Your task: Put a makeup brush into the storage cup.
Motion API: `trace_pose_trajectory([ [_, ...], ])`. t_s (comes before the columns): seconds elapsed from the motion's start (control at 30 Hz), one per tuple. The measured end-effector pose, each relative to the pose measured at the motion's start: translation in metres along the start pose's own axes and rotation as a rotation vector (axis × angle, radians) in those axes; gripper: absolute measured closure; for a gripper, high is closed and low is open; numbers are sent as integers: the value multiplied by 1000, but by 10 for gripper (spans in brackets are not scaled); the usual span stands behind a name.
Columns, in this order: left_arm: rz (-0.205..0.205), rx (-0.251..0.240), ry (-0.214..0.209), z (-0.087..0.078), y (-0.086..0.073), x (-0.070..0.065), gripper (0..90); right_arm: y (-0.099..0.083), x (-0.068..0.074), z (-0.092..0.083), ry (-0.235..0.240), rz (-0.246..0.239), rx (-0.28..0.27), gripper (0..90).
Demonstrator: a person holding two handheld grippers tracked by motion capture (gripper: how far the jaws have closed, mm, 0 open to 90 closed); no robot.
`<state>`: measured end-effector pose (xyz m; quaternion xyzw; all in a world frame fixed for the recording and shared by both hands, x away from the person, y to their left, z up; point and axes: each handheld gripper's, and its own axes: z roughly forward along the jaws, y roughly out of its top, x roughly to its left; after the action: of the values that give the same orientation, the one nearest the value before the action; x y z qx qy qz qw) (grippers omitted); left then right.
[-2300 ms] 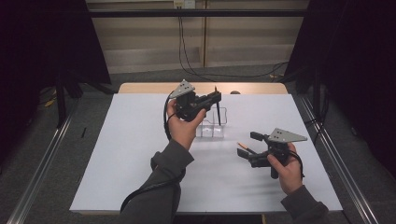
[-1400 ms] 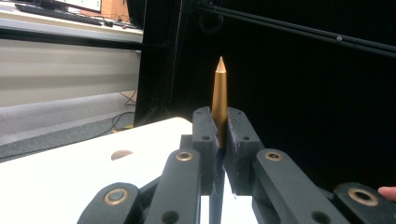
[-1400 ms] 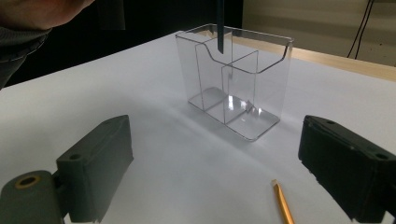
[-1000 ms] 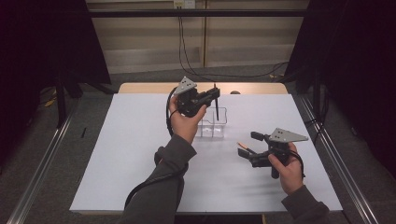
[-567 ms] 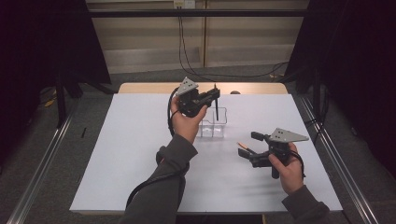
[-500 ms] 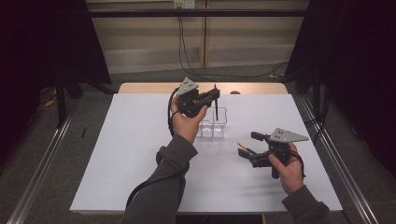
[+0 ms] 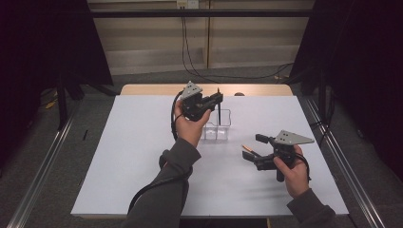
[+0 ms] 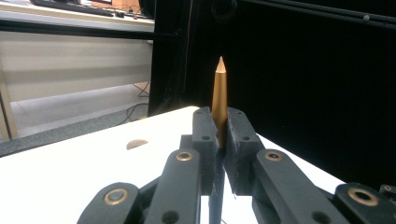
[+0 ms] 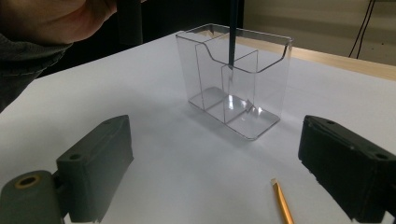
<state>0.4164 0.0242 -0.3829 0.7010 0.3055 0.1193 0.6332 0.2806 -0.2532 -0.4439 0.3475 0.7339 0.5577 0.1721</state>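
I have the left gripper [image 7: 215,99] clamped on the upright pencil [image 7: 219,102] above the clear holder [image 7: 217,126] near the tabletop's far edge, right gripper [image 7: 251,148] resting open, so I should lower straight down, keeping the pencil clear of the divider.

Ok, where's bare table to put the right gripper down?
The near-left stretch of the white table, left of the sleeve, is bare. It's crowded mid-table: the clear holder, the left gripper above it holding a pencil, a loose pencil by the right gripper.
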Motion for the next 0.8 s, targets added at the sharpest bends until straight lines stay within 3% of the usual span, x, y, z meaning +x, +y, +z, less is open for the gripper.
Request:
trace_pose_trajectory([
  [0.07,15,16,15,-1,-1,1,837,0,0,0,-1,1,0,93],
  [0.13,-4,0,17,-1,-4,-1,837,0,0,0,-1,0,1,93],
  [0.8,-8,9,9,1,-17,-2,837,0,1,1,-2,1,2,93],
])
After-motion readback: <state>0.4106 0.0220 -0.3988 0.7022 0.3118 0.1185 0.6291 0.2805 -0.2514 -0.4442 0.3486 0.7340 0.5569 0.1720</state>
